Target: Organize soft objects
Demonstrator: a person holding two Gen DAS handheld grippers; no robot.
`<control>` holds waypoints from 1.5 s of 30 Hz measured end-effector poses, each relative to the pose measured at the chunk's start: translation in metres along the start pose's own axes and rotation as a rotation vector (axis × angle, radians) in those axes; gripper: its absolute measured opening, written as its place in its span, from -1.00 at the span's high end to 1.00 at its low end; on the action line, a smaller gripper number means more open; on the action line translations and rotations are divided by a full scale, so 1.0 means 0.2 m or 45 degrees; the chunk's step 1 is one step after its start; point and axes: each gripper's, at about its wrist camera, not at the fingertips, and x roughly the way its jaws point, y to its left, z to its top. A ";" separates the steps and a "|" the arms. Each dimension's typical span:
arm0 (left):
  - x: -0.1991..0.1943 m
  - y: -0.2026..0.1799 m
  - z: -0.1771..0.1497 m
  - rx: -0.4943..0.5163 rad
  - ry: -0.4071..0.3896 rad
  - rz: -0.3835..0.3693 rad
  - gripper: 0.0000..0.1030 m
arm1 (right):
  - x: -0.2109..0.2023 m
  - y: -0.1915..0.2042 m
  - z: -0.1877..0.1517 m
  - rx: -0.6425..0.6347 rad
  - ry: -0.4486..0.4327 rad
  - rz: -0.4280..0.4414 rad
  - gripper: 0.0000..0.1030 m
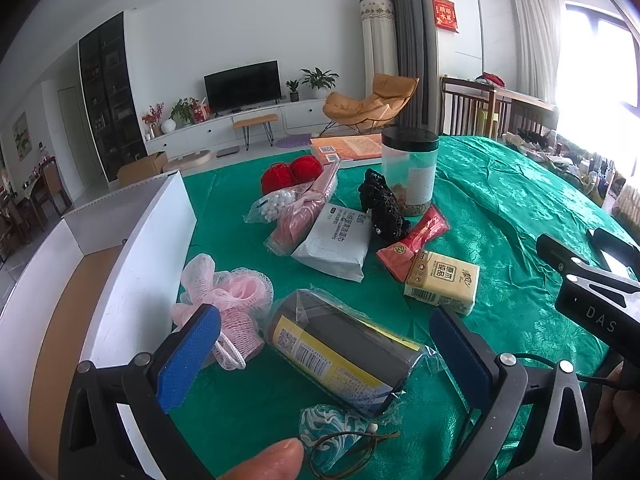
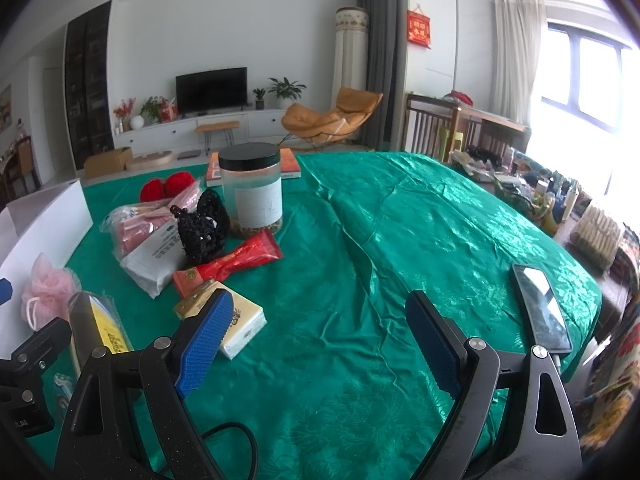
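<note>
While most of both views is filled by a green tablecloth (image 2: 400, 240), a white open box (image 1: 132, 264) is seen along the left edge of the left wrist view, its brown floor visible inside. A clear jar with a black lid (image 1: 409, 168) stands upright at upper centre of that view, with an orange book (image 1: 348, 147) lying behind it. A grey and yellow wrapped roll (image 1: 340, 348) lies lower centre, between the blue pads of the left gripper (image 1: 324, 356), whose jaws are held wide apart with nothing clamped. A pink mesh bath puff (image 1: 228, 300) rests just left of the roll, close against the box wall and partly behind the left pad. A white wet-wipe pack (image 1: 336, 246) lies at centre, touching a pink bagged item (image 1: 304, 208) above and to its left. A black knitted piece (image 1: 382, 208) sits just beside the jar's base. A tissue pack (image 1: 444, 282) lies right of centre, with a red sachet (image 1: 416, 240) overlapping its upper corner. Two red yarn balls (image 1: 292, 174) are seen near the upper centre. A teal patterned pouch (image 1: 336, 436) lies at the bottom edge.

In the right wrist view, the right gripper (image 2: 320, 344) is spread open over bare cloth, empty, its left pad overlapping the tissue pack in the picture. A phone (image 2: 542, 312) lies at lower right.
</note>
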 end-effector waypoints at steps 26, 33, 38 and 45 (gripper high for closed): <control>0.00 0.02 -0.01 0.008 0.007 0.006 -1.00 | 0.00 0.00 0.00 0.003 0.001 -0.001 -0.74; 0.00 0.01 -0.01 0.007 0.007 0.005 -1.00 | 0.00 0.00 0.00 0.003 0.002 -0.001 -0.75; 0.00 0.02 -0.01 0.009 0.011 0.006 -1.00 | 0.00 0.00 0.00 0.003 0.002 -0.001 -0.75; 0.00 0.02 -0.02 0.010 0.012 0.009 -1.00 | 0.00 0.00 0.00 0.004 0.003 -0.001 -0.75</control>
